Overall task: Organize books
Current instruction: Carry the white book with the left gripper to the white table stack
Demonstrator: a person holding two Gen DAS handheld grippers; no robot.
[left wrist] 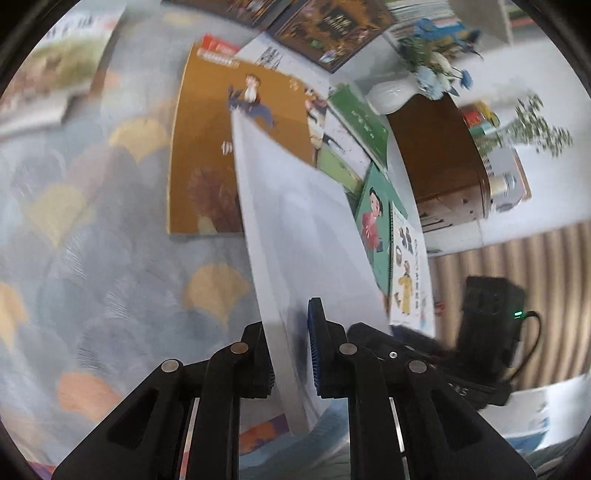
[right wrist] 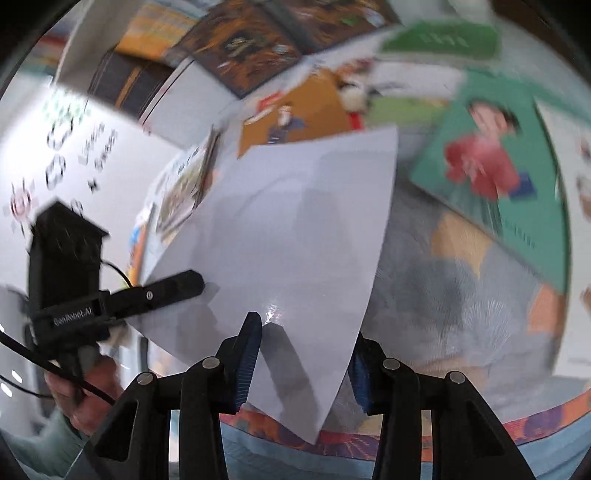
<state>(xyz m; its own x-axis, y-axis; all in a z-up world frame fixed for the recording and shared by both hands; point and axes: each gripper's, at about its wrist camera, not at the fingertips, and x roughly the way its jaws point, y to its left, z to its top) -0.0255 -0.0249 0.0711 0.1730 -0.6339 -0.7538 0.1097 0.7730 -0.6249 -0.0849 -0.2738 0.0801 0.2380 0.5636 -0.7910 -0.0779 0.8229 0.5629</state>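
A thin book with a plain white cover (left wrist: 295, 221) is tilted up off the patterned bedspread (left wrist: 92, 221). My left gripper (left wrist: 291, 332) is shut on its near edge, with one pad on each face. In the right wrist view the same white book (right wrist: 295, 221) fills the middle. My left gripper (right wrist: 184, 286) grips its left edge there. My right gripper (right wrist: 306, 343) stands open, and the book's lower corner hangs between its blue pads (right wrist: 247, 362) without being squeezed. Flat beyond lie an orange-brown picture book (left wrist: 207, 155) and a green book with a red-clad figure (right wrist: 491, 166).
More books lie around: a dark-covered one (left wrist: 328, 26) at the top and a white illustrated one (left wrist: 410, 273) on the right. A white vase of blue flowers (left wrist: 391, 94) stands by a brown cabinet (left wrist: 436, 147). A hand (right wrist: 85, 398) holds the left gripper.
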